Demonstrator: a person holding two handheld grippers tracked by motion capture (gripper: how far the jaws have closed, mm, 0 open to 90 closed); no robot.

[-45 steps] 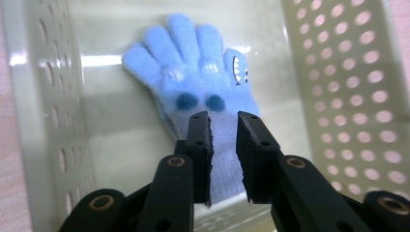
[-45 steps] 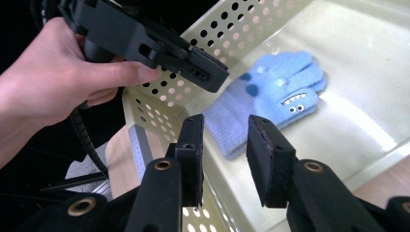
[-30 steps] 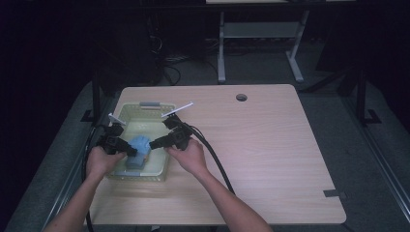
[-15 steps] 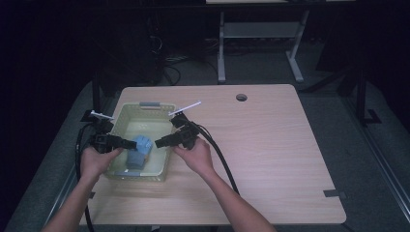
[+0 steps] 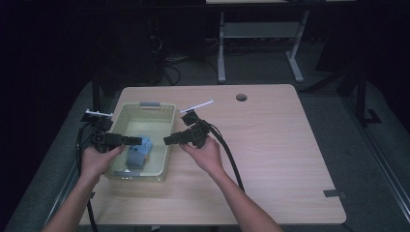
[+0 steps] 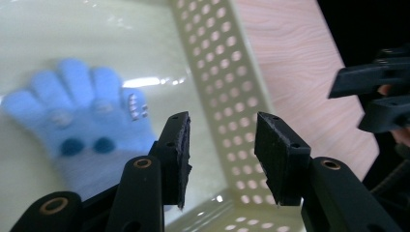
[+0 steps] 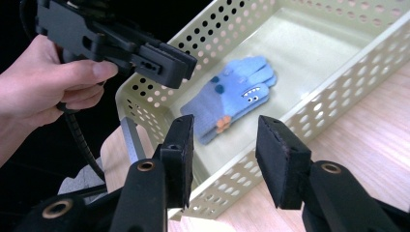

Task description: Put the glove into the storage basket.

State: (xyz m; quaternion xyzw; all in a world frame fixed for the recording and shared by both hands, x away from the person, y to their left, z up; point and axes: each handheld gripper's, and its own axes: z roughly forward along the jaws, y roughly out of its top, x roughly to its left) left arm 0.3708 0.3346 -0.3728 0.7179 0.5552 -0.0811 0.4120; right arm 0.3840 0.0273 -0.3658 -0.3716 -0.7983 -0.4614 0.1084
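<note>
High view: blue glove (image 5: 139,151) in basket (image 5: 159,110).

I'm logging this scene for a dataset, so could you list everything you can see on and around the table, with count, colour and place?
basket: one, pale yellow-green, perforated walls, on the left part of the table.
glove: one, light blue knit with darker blue dots and a small orange patch, lying flat on the basket floor, touched by neither gripper.
table: one, light wood top with a round cable hole near its far edge.
desk frame: one, white-legged, on the dark floor behind the table.
left gripper: one, black, above the basket's left side, jaws just been opening, nothing between them.
right gripper: one, black, above the basket's right rim, jaws just been opening, empty.
hands: two, one on each gripper, forearms entering from the bottom.
</note>
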